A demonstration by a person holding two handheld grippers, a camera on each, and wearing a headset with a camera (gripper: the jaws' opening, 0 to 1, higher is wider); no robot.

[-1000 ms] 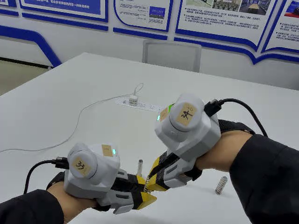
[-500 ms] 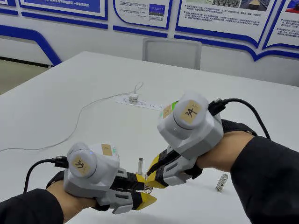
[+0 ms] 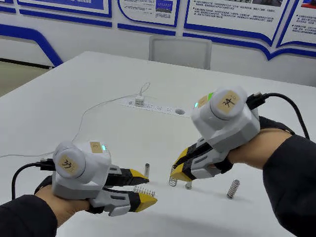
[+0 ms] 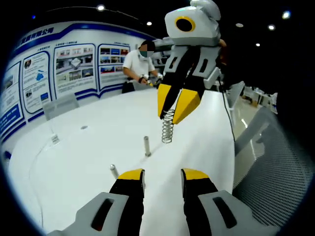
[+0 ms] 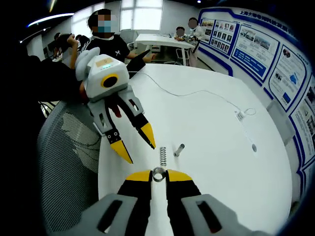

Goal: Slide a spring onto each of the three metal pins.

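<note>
My right gripper (image 3: pixel 177 174) is shut on the top of a small coil spring (image 3: pixel 173 181), which hangs upright just above the white table (image 3: pixel 98 98). In the left gripper view that right gripper (image 4: pixel 172 114) shows with the spring (image 4: pixel 168 126) under it. In its own view the spring's end (image 5: pixel 158 173) sits between the shut jaws. My left gripper (image 3: pixel 144 186) is open and low at the front left, with a second spring (image 3: pixel 143 190) lying by its tips. Two short metal pins stand upright: pin (image 3: pixel 146 169) and pin (image 3: pixel 188 185). A third spring (image 3: pixel 233 189) lies to the right.
A white power strip (image 3: pixel 155 108) with a thin cable (image 3: pixel 94 116) lies mid-table. A grey chair (image 3: pixel 179 51) stands at the far edge. A mesh chair (image 5: pixel 64 162) is beside the table, and people stand at another table in the background.
The two grippers have drawn apart: the right one moved right with a spring in its jaws. A spring now lies by the left gripper's tips. The head camera also shifted.
</note>
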